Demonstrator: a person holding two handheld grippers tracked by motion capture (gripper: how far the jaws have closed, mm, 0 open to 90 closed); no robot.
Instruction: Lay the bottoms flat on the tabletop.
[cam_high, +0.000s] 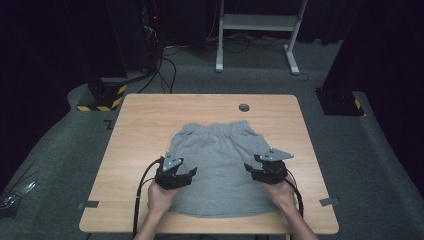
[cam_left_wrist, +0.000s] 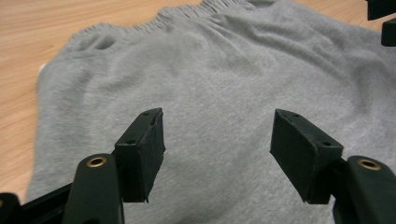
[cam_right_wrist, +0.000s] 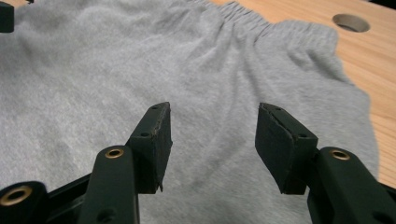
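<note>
Both grippers hang over the near half of the grey sweat shorts (cam_high: 220, 167), which lie flat on the wooden table (cam_high: 135, 130) with the elastic waistband (cam_high: 215, 128) at the far edge and the leg hems toward the person. The left gripper (cam_high: 176, 176) sits over the left leg panel, the right gripper (cam_high: 267, 170) over the right one; each has its jaws spread with nothing between them, pads clear of the cloth.

Key relation: the fabric lies directly ahead of and below each pair of jaws, and the garment's long axis runs from the person toward the waistband. Neither gripper is clearly nearer; any pinch would likely call for a descent straight onto the cloth.

View differences:
- The left gripper view shows the waistband's gathered left corner (cam_left_wrist: 100, 39).
- The right gripper view shows the cable hole (cam_right_wrist: 350, 22) in the table beyond the waistband's right corner.
- The high view shows the near hem (cam_high: 220, 214) lying just inside the table's front edge.
</note>
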